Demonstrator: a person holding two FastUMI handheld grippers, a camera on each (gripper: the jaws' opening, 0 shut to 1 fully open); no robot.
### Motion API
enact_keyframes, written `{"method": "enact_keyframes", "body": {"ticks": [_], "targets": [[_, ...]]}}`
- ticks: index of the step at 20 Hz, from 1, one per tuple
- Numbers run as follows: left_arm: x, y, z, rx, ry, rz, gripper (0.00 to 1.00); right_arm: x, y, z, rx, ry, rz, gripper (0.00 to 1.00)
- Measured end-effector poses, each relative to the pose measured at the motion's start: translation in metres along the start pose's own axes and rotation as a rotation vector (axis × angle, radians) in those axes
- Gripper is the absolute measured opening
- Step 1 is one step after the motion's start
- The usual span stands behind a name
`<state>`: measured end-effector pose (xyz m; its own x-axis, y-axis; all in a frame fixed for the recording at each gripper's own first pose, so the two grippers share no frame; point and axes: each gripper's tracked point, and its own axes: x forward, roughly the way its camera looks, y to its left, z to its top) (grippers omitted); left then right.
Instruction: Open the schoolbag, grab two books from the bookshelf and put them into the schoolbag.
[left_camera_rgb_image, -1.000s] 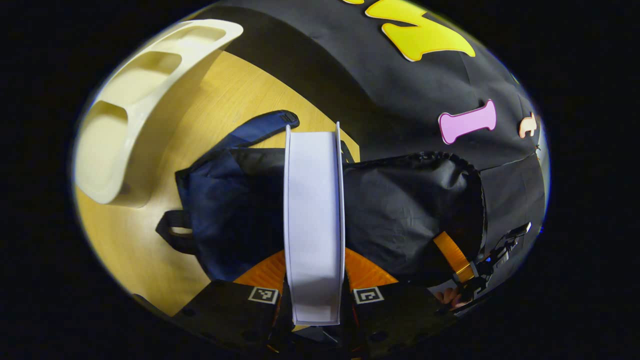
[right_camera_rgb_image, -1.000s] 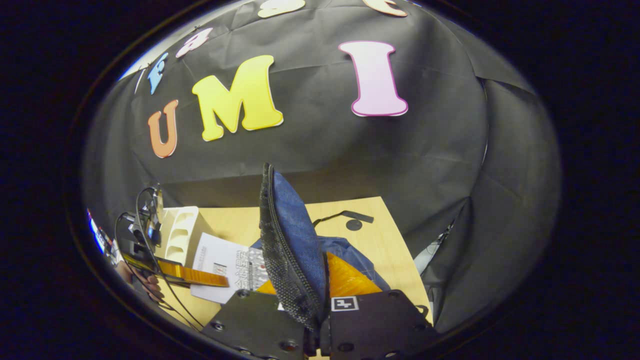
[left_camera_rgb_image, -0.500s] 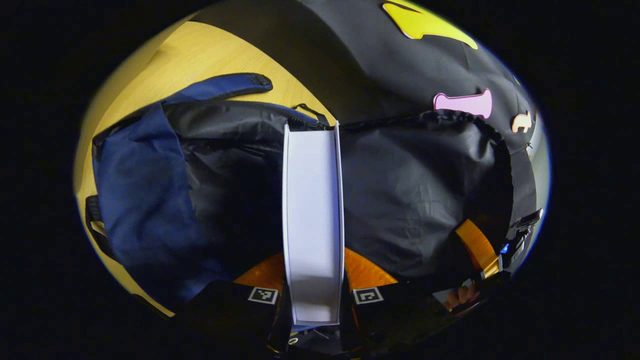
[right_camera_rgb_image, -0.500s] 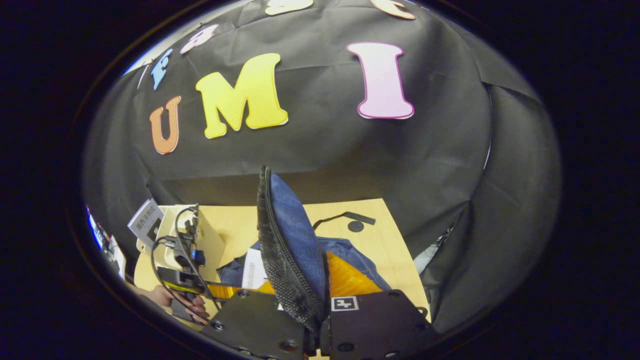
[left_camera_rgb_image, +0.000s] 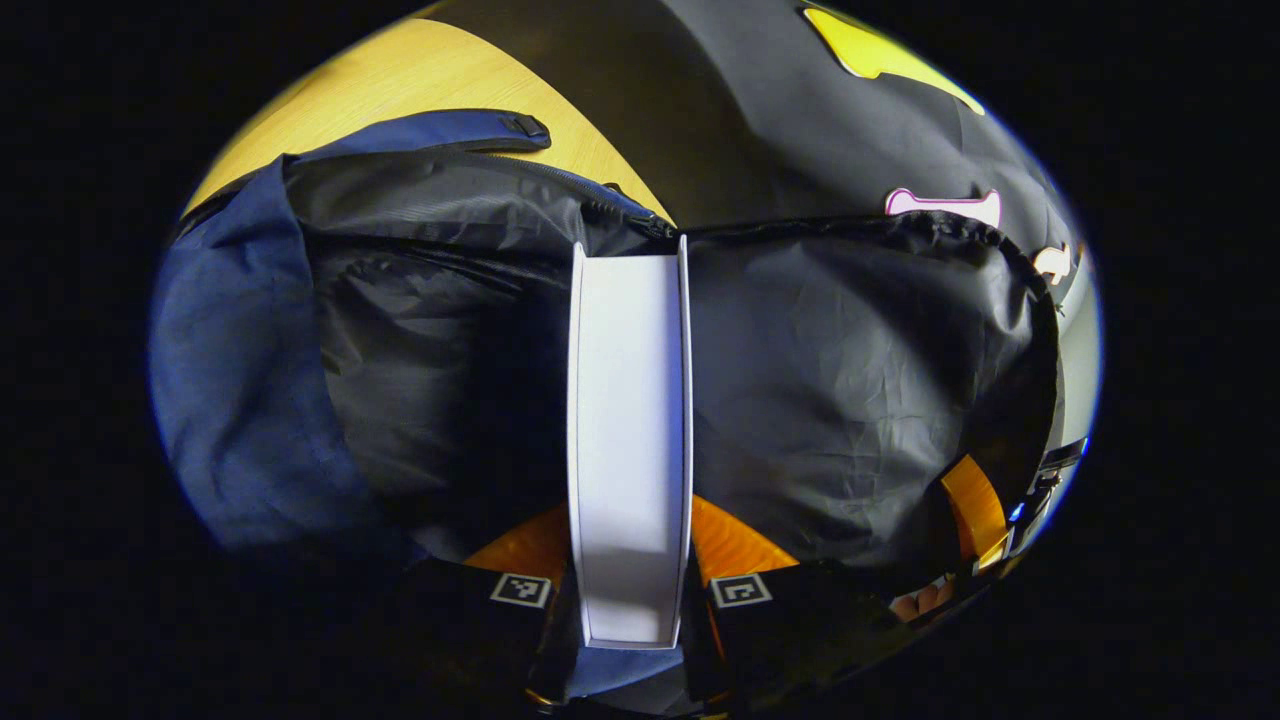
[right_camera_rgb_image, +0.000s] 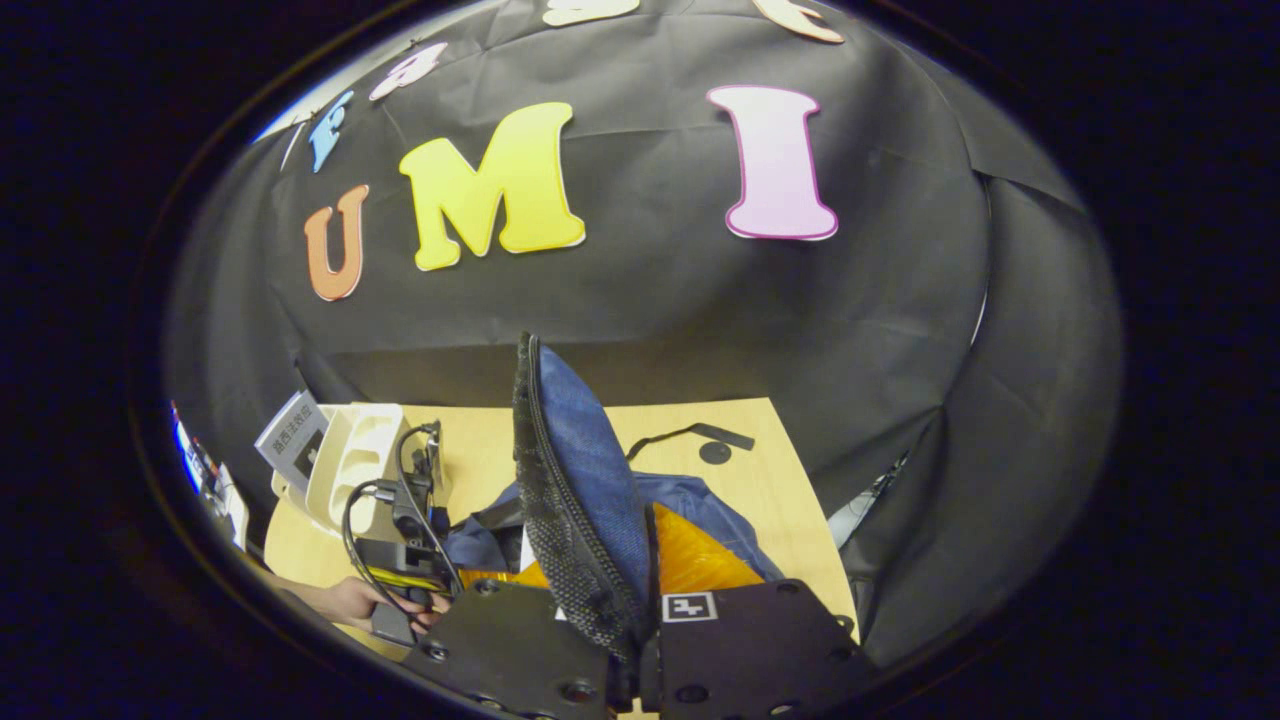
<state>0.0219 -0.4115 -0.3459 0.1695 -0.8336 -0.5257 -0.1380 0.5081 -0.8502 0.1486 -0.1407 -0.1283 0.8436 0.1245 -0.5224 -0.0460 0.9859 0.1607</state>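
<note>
A white book stands edge-on between the fingers of my left gripper, which is shut on it. Its far end reaches into the open schoolbag, against the black lining. My right gripper is shut on the bag's blue flap, holding it upright by its mesh edge. In the right gripper view, the left gripper and the hand holding it sit low at the bag's mouth. The white bookshelf stands behind it with another book leaning at its far side.
The wooden table carries the bag, with a loose black strap lying on it behind the flap. The booth's black cloth wall closes the back and right. The right gripper appears at the flap's lower right in the left gripper view.
My left gripper has carried the white book forward and down into the bag's opening; the bookshelf has slid out of its view. The right gripper has kept the flap raised, hardly moving.
</note>
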Motion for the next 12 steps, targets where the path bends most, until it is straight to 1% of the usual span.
{"method": "enact_keyframes", "body": {"ticks": [1,2,3,4,5,6,7,8,9,10,11,12], "targets": [[0.001,0.009,0.006,0.021,-0.009,0.048,0.46,0.0,0.001,0.0,0.001,0.001,0.001,0.0],[0.003,0.018,0.002,0.029,-0.004,0.094,0.5,0.0,0.002,0.0,0.004,0.0,0.003,0.0],[0.0,0.024,0.002,0.018,0.002,0.126,0.82,0.002,0.001,-0.001,0.004,0.001,0.007,0.01],[-0.005,0.032,-0.001,0.013,0.015,0.176,0.84,0.003,0.001,-0.001,0.003,0.001,0.01,0.0],[-0.012,0.044,-0.005,0.01,0.042,0.26,0.9,0.003,0.002,-0.002,0.0,0.0,0.012,0.0],[-0.018,0.053,-0.01,0.007,0.08,0.327,0.82,0.003,0.004,-0.002,-0.002,-0.001,0.016,0.0],[-0.03,0.057,-0.012,0.0,0.101,0.383,0.9,0.003,0.005,-0.005,-0.003,0.002,0.02,0.01],[-0.041,0.056,-0.011,0.013,0.104,0.409,0.9,0.002,0.006,-0.006,-0.001,0.004,0.025,0.01],[-0.054,0.055,-0.009,0.055,0.096,0.444,0.9,0.002,0.008,-0.007,-0.004,0.001,0.027,0.0],[-0.074,0.054,-0.002,0.122,0.076,0.493,0.9,0.002,0.008,-0.006,-0.013,-0.004,0.025,0.0],[-0.091,0.052,0.007,0.199,0.04,0.534,1.0,0.001,0.009,-0.007,-0.021,-0.008,0.025,0.01],[-0.101,0.047,0.015,0.272,0.002,0.56,0.92,0.001,0.011,-0.007,-0.024,-0.009,0.028,0.01]]}}
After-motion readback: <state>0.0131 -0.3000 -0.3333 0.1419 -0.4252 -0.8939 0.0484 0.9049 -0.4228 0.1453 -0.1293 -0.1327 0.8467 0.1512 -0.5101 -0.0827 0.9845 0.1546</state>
